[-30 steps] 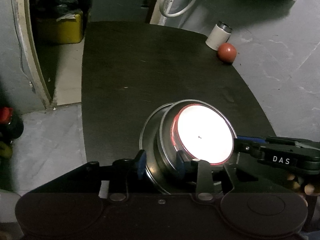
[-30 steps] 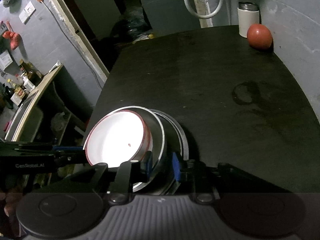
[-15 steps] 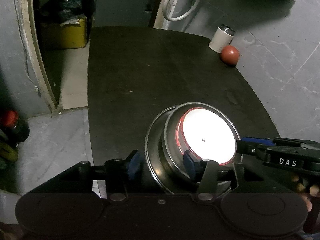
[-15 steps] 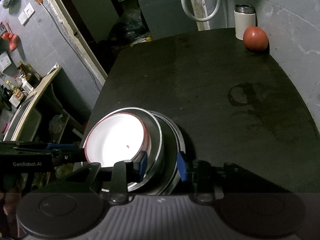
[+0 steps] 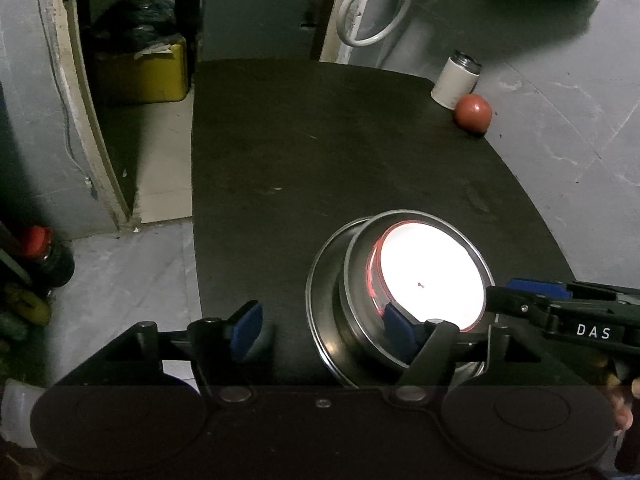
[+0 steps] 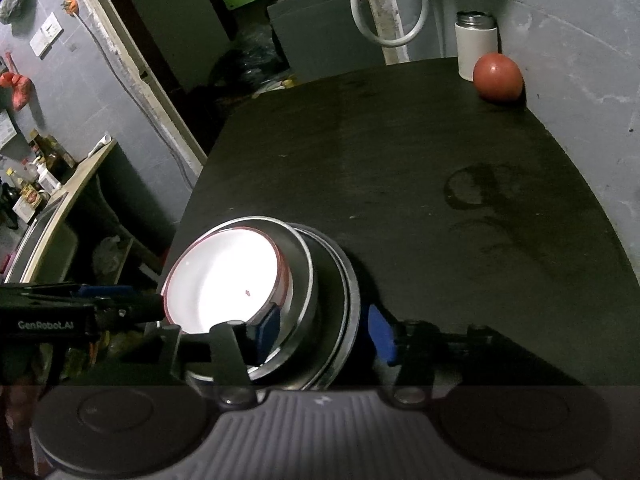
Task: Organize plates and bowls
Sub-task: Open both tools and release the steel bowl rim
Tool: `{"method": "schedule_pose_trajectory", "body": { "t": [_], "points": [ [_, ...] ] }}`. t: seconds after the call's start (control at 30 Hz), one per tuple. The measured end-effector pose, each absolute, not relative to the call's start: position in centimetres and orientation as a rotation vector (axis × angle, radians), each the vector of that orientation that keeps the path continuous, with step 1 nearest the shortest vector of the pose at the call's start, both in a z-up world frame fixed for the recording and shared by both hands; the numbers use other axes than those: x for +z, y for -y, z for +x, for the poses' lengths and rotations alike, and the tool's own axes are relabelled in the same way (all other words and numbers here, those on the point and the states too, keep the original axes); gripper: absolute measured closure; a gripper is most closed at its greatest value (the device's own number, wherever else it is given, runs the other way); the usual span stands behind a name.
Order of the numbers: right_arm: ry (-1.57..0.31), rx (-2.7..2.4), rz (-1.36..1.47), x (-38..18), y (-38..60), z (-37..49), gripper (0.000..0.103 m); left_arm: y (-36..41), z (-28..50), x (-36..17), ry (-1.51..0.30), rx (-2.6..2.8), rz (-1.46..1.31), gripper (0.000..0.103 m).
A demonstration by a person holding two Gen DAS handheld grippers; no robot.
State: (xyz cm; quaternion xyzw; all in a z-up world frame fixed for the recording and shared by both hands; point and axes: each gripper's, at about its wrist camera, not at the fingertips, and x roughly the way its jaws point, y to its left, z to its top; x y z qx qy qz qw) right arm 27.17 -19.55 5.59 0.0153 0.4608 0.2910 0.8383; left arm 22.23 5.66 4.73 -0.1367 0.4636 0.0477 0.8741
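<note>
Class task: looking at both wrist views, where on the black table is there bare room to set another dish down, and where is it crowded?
Free: the wide middle of the table, between the bowl stack and the far edge.

Crowded: the far right corner, where the canister and red ball stand, and the near edge, where both grippers are opening around the stack's rims.

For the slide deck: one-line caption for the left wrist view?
Left gripper opening around the nested steel bowls' rim on the black table, white dish on top.

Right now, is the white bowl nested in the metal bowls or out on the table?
Nested. The white bowl sits inside the stacked metal bowls, their rims ringing it in both views.
</note>
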Motion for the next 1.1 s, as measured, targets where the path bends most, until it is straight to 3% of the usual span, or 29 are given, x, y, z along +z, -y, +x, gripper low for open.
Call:
{"method": "schedule_pose_trajectory", "body": {
  "t": [0.17, 0.27, 0.57, 0.67, 1.1],
  "points": [
    [-0.97, 0.609, 0.031, 5.7, 19.6, 27.0, 0.044, -5.7, 22.1, 4.8, -0.96, 0.109, -0.281, 0.029],
    [-0.964, 0.608, 0.033, 5.7, 19.7, 27.0, 0.042, -5.6, 21.8, 5.0, -0.937, 0.111, -0.288, 0.02],
    [-0.943, 0.615, 0.034, 5.9, 20.1, 26.7, 0.03, -5.4, 21.7, 5.4, -0.928, 0.117, -0.274, 0.017],
    [-0.939, 0.614, 0.035, 5.9, 20.2, 26.5, 0.03, -5.3, 21.6, 5.4, -0.922, 0.124, -0.269, 0.009],
    [-0.882, 0.612, 0.059, 6.6, 21.4, 25.3, 0.018, -4.7, 20.4, 6.0, -0.886, 0.147, -0.255, 0.003]
  ]
}}
